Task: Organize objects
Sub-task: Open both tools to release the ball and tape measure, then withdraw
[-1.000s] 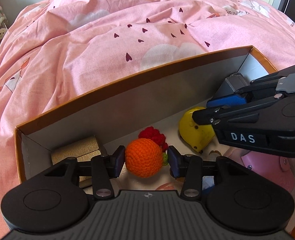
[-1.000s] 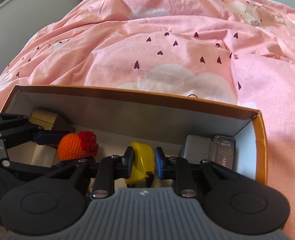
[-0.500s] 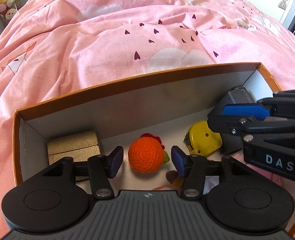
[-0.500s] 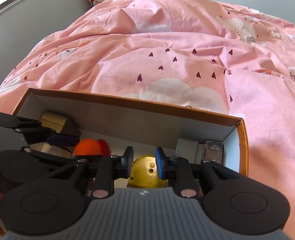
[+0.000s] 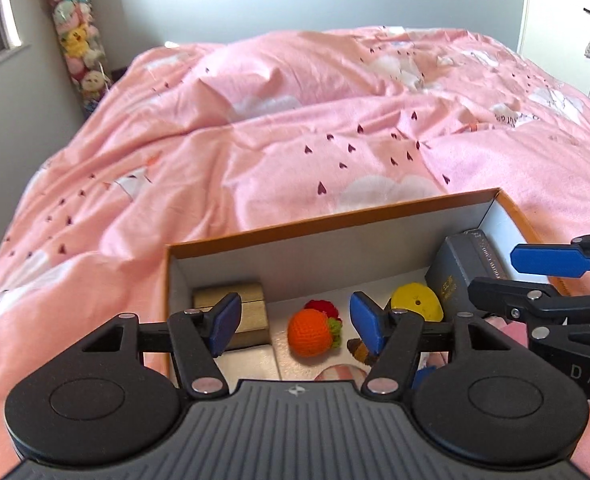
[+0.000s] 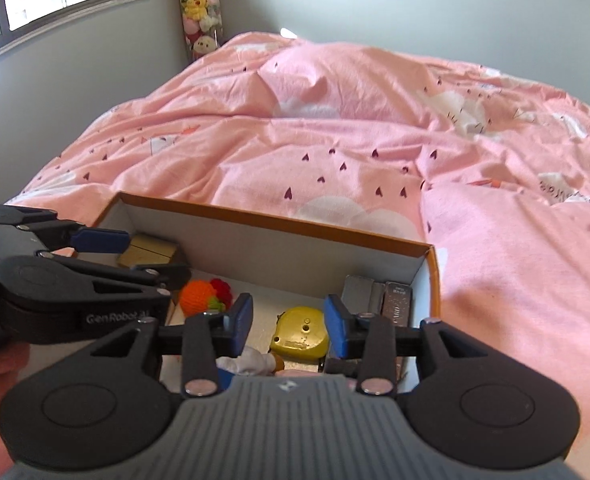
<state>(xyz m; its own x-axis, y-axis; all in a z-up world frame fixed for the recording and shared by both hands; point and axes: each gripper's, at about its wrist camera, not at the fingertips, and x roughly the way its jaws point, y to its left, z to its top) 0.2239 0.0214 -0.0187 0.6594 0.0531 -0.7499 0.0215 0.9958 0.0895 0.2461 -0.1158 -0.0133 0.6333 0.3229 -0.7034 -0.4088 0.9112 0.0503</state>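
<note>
Two claws hang over the box [image 5: 335, 222], jaws opening, empty: left gripper [image 5: 295, 326] frames the orange ball [image 5: 309, 332] at lower centre; right gripper [image 6: 288, 326] frames the tape measure [image 6: 299, 334], seemingly flat.

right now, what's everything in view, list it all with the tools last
open cardboard box with orange rim: 1, white inside, on the bed
gold rectangular gift box: 1, gold, left end of the cardboard box
orange crocheted ball: 1, orange with green tuft, middle of the box floor
red crocheted piece: 1, red, just behind the orange ball
yellow tape measure: 1, yellow, right of the ball
grey rectangular packs: 2, grey, upright at the right end
pink heart-print duvet: 1, pink, covering the bed
tube of plush toys: 1, mixed colours, in the room corner
left tool: 1, black with blue pads, opening, nothing gripped
right tool: 1, black with blue pads, opening, nothing gripped
</note>
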